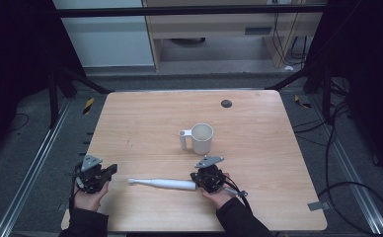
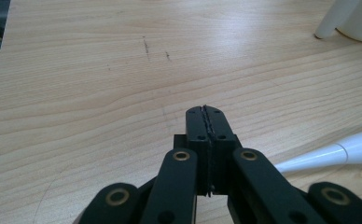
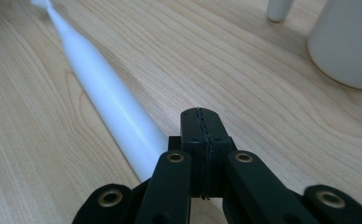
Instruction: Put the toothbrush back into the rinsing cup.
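Note:
A white electric toothbrush (image 1: 162, 183) lies flat near the table's front, its head pointing left. A white mug (image 1: 201, 138) with its handle to the left stands upright behind it. My right gripper (image 1: 207, 173) rests at the brush's thick end, jaws pressed together and empty; in the right gripper view the toothbrush (image 3: 107, 95) runs along the left of the shut jaws (image 3: 201, 115). My left gripper (image 1: 109, 170) sits at the front left, shut on nothing, with the brush head (image 2: 330, 154) to its right in the left gripper view.
The wooden table (image 1: 145, 113) has a small dark round mark (image 1: 226, 103) near its far edge. Cables trail on the floor to the right. A metal frame rail runs along the left side.

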